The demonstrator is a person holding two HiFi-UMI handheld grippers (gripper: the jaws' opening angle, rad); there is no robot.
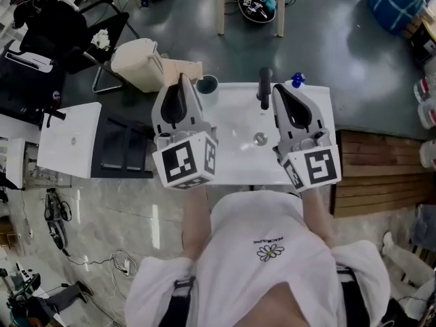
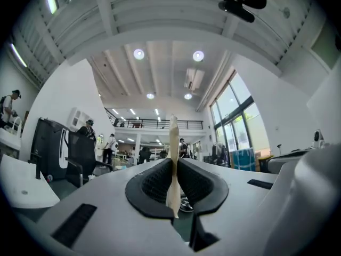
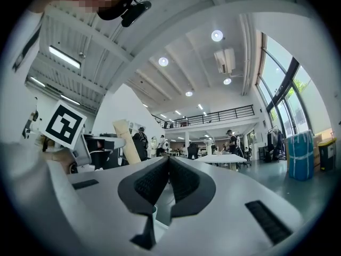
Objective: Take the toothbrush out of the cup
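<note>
At the worktop's (image 1: 238, 118) eleven o'clock corner the cup (image 1: 208, 84) looks empty. The toothbrush (image 2: 173, 135) is out, clamped upright in the left tool (image 2: 173, 169). The right tool (image 3: 169, 167) is clenched on nothing. The removal looks done.

Even, bright light fills every view. Round ceiling lights (image 2: 138, 54) and tall windows (image 3: 298, 105) glare white in both gripper views, whose edges bend strongly and fall to black corners. The toothbrush (image 2: 173, 164) reads sharp; far figures are soft. The head view's grey floor (image 1: 327, 39) carries a soft sheen.
</note>
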